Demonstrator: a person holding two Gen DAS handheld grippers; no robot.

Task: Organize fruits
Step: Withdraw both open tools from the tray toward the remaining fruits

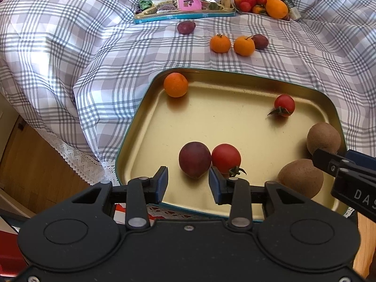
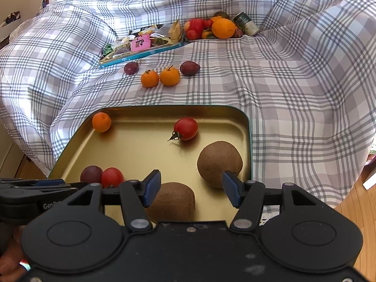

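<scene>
- Broadly, a checked cloth [image 2: 293, 89] covers the whole surface; on it sits a gold tray [image 1: 211, 131] with a teal rim, nearest the cameras.
- Tray contents: two kiwis [image 2: 219, 163], a plum [image 1: 194, 159] touching a tomato [image 1: 226, 158], a second tomato [image 2: 186, 128] near the far rim, and an orange [image 1: 175, 85] in the far left corner.
- Loose on the cloth beyond the tray: two tangerines [image 1: 231, 44] side by side and two more plums [image 2: 189, 68], well apart from each other.
- Left gripper [image 1: 188, 184]: jaws released, empty, hanging just short of the plum.
- Right gripper [image 2: 191, 189]: jaws released, empty, between the two kiwis, touching neither.
- Step in hand, as judged: fetching the loose fruit into the tray. Each gripper should straddle a fruit's widest part and close gently, since plums bruise and round fruit rolls on cloth folds.
- View differences: the left wrist view shows the right gripper's finger over the kiwis and wooden floor at left; the right wrist view shows the far kiwi whole and the tray's right wall.
- Distant, small: a snack tray [image 2: 141, 44] and a fruit pile [image 1: 260, 3].
</scene>
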